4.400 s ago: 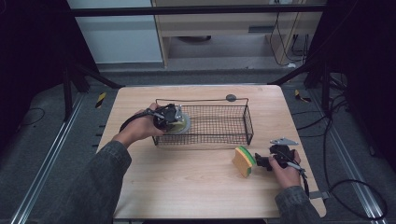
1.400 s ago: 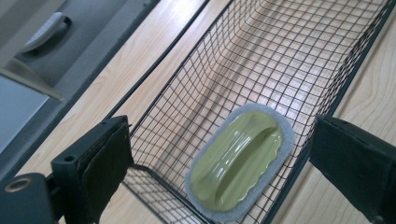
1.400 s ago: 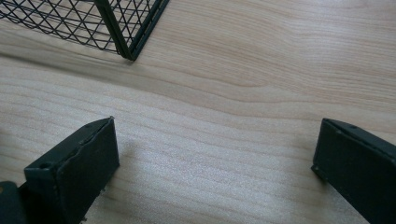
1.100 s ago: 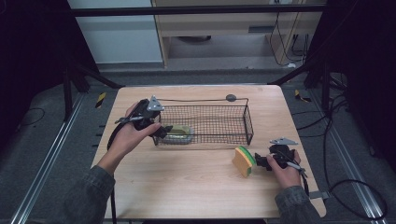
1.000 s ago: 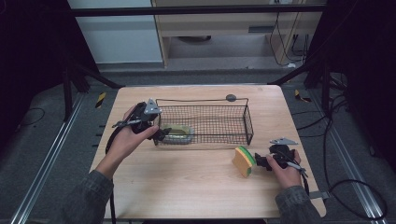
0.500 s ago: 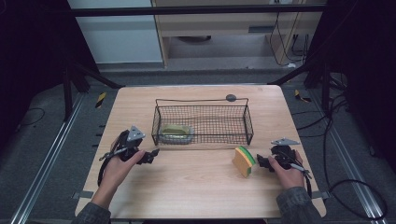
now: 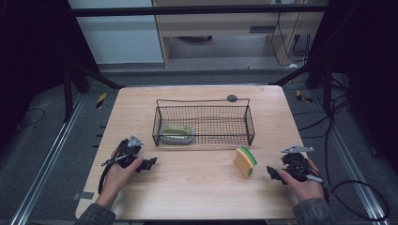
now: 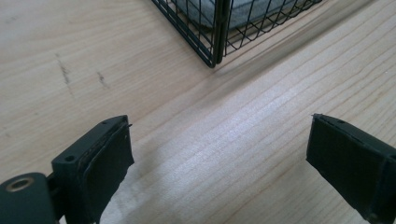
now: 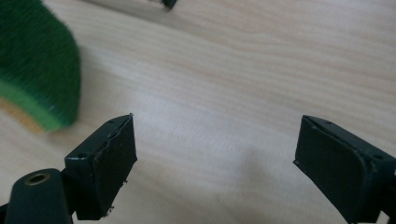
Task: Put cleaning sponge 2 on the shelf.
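Two sponges on the table: one lies inside the wire basket (image 7: 202, 124), the other stands on edge outside it. Left gripper (image 7: 149, 164) rests low on the wood, jaws wide apart and empty, basket corner (image 8: 214, 56) just ahead of it and slightly left. Sponge in basket (image 7: 177, 135) lies beyond that corner, at the end nearest this gripper. Right gripper (image 7: 272, 172) also rests with jaws apart, holding nothing. Green-and-yellow sponge (image 7: 245, 161) sits just ahead and to its left, upright, which offers its flat faces to the jaws. Judgement: this one is likely next for the basket.
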`<act>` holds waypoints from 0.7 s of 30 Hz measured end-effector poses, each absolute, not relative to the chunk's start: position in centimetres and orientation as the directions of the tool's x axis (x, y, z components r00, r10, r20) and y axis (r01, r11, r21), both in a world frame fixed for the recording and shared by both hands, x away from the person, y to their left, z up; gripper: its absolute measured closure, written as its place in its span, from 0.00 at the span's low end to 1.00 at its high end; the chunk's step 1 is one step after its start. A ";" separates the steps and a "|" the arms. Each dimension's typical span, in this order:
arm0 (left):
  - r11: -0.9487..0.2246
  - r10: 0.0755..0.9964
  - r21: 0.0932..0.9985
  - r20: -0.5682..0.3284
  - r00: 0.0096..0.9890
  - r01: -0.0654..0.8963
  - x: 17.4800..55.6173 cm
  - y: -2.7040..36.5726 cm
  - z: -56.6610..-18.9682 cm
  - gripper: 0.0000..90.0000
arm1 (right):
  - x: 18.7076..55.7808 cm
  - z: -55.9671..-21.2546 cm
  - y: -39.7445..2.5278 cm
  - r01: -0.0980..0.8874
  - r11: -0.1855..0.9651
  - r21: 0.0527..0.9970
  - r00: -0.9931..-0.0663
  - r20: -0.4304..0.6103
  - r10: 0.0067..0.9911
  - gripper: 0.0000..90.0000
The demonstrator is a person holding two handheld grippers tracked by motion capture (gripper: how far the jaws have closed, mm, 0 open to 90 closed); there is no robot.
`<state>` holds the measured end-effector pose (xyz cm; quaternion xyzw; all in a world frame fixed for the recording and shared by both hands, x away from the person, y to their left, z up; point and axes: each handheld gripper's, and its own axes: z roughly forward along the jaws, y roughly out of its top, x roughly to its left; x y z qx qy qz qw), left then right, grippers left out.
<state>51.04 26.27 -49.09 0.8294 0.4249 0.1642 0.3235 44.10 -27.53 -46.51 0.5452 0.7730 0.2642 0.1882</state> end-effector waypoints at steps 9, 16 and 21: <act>-0.458 0.798 0.668 0.019 0.602 0.587 51.3 26.0 -50.2 0.05 | 41.8 -43.9 -25.6 0.767 0.308 0.563 -0.382 0.015 0.924 0.15; -0.431 0.804 0.709 0.021 0.594 0.558 51.2 26.1 -50.8 0.00 | 41.5 -42.8 -24.2 0.798 0.314 0.515 -0.383 0.030 0.923 0.15; -0.427 0.807 0.710 0.020 0.590 0.560 51.2 26.1 -50.8 0.00 | 41.3 -42.1 -23.5 0.799 0.333 0.500 -0.400 0.029 0.916 0.15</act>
